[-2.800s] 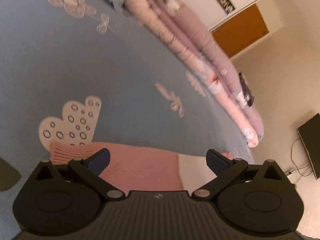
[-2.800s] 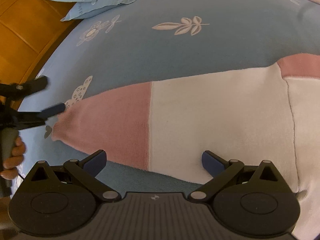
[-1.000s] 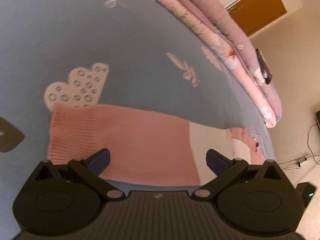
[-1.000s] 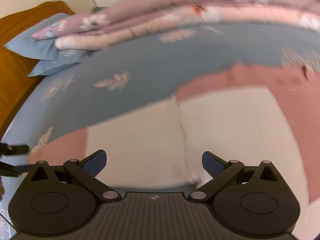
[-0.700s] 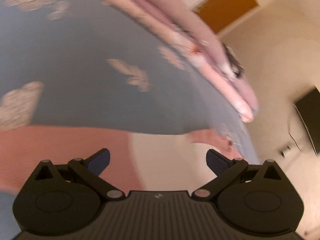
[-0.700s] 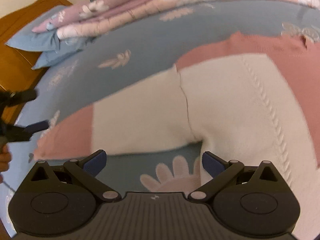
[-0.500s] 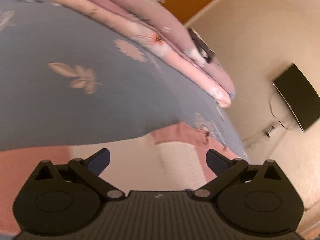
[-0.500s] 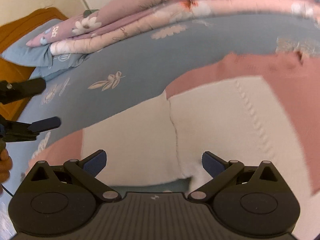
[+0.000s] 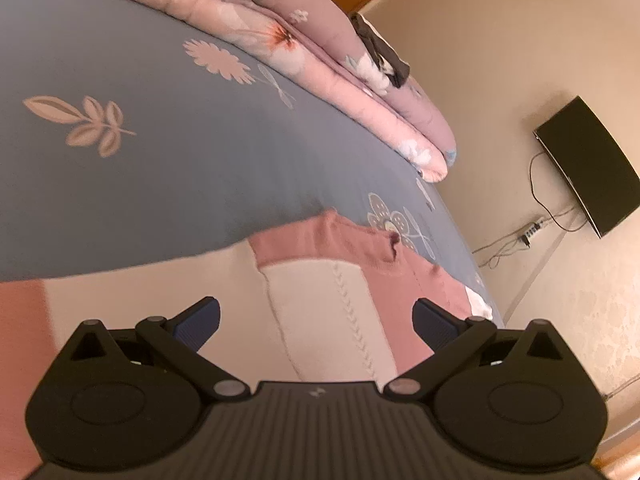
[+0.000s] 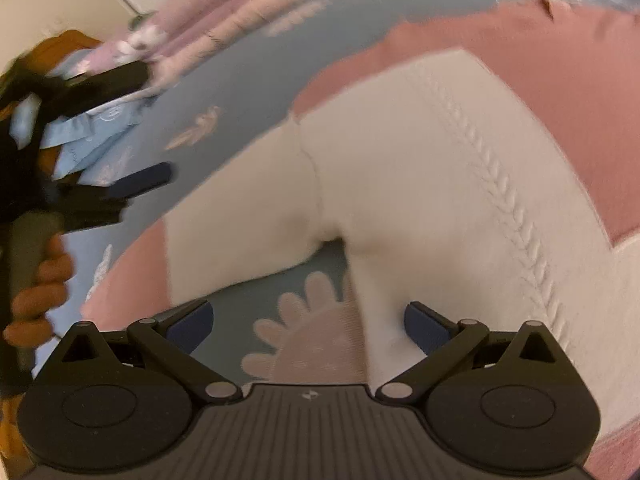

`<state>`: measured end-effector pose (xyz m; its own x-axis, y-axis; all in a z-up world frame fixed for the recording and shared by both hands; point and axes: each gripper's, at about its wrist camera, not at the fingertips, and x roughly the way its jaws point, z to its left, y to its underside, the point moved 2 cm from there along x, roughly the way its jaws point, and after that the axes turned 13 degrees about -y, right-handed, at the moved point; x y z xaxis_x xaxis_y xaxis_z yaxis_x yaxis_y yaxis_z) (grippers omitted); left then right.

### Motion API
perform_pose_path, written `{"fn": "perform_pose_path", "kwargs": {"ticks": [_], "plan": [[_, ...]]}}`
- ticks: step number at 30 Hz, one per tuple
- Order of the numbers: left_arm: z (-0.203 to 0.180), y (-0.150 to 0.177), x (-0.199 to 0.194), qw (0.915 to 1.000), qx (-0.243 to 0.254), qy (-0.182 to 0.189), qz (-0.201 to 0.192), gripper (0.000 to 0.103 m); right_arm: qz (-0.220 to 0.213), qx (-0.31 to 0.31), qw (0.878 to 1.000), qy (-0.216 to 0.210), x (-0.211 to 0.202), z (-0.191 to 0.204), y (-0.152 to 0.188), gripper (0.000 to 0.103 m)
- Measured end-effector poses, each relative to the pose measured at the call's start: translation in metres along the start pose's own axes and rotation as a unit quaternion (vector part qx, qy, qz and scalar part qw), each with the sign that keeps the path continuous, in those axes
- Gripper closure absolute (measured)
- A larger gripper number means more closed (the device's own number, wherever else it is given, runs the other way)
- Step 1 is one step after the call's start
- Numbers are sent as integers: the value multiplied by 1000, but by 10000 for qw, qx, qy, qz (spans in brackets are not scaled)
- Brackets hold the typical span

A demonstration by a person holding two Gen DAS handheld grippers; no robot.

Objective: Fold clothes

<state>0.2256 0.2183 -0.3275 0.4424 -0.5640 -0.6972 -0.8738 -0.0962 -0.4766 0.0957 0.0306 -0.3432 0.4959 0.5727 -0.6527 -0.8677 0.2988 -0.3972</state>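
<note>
Pink-and-cream sweater (image 10: pixel 420 160) lies flat on blue floral bedsheet (image 9: pixel 160 128), sleeve stretched out sideways. Right gripper (image 10: pixel 306 324) hovers over the underarm, jaws wide apart, empty. Left gripper (image 9: pixel 316 320) likewise spread wide, holding nothing. Folded quilt (image 9: pixel 320 40) along far edge.
</note>
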Motion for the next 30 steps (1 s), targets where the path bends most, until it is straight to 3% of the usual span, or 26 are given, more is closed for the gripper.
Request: {"fn": "perform_pose_path", "kwargs": {"ticks": [4,8,11,14,18,22,27,30], "plan": [[-19,5,14,9997,124,61,208,1,341,-33,9985,-429,-9,12,11,0],[-47,14,32,9975,208,476,482,1,173,78,9995,-258,-32,7,13,0],[-67,28,53,9919,222,946,820,1,90,132,9998,-103,-47,-1,12,0],[-78,44,76,9854,251,1191,1192,1,74,146,9999,19,-59,-12,13,0],[-64,63,99,9835,-37,826,1609,1,36,207,9996,195,-75,-28,13,0],[-47,67,89,9807,-255,878,1728,1,-70,315,9990,308,-93,-42,14,0],[-51,65,69,9845,-433,630,1575,1,-194,395,9981,419,-115,-60,14,0],[-79,65,57,9854,-288,909,1409,1,-298,373,9974,537,-129,-71,16,0]]}}
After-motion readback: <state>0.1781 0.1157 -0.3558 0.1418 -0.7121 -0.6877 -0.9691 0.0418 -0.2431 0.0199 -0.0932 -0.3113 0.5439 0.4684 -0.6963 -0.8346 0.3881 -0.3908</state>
